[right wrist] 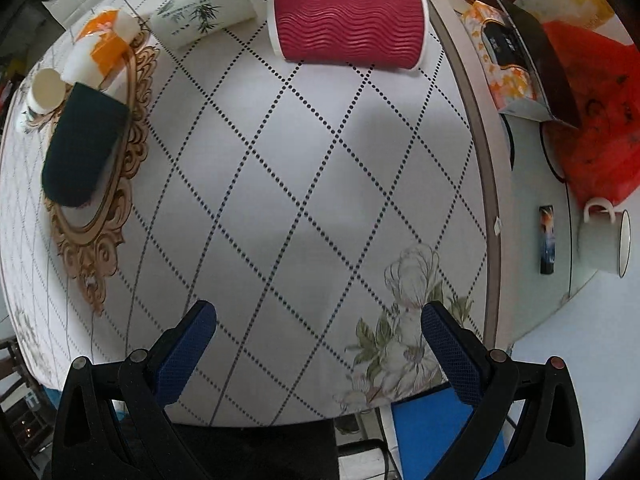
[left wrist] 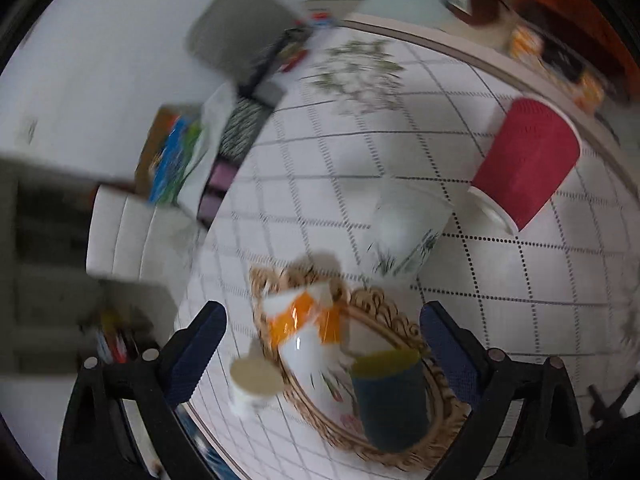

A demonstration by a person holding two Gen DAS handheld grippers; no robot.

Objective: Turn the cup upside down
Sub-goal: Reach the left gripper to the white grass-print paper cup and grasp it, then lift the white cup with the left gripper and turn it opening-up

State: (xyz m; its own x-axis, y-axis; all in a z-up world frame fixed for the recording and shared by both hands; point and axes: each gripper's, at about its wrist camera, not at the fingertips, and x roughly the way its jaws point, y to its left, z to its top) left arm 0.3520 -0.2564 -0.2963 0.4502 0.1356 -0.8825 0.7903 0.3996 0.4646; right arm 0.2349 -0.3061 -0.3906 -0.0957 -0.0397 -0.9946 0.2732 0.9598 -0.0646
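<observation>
A red ribbed cup [right wrist: 348, 24] stands on the white checked tablecloth near the table's far edge; it also shows in the left wrist view [left wrist: 524, 164]. A white cup with bamboo print [right wrist: 204, 10] stands next to it, seen too in the left wrist view [left wrist: 408, 232]. A dark green cup [left wrist: 390, 400] and a white-orange cup [left wrist: 308, 328] stand on an ornate gold tray [left wrist: 400, 320]. A small white cup [left wrist: 254, 384] stands beside the tray. My left gripper [left wrist: 324, 344] is open above the tray. My right gripper [right wrist: 320, 344] is open over bare cloth.
A white mug [right wrist: 604, 240], a dark lighter-like stick [right wrist: 547, 240], a red plastic bag [right wrist: 592, 108] and an orange tissue box [right wrist: 496, 60] lie on the glass surface beyond the cloth. A chair and boxes [left wrist: 176, 156] stand beside the table.
</observation>
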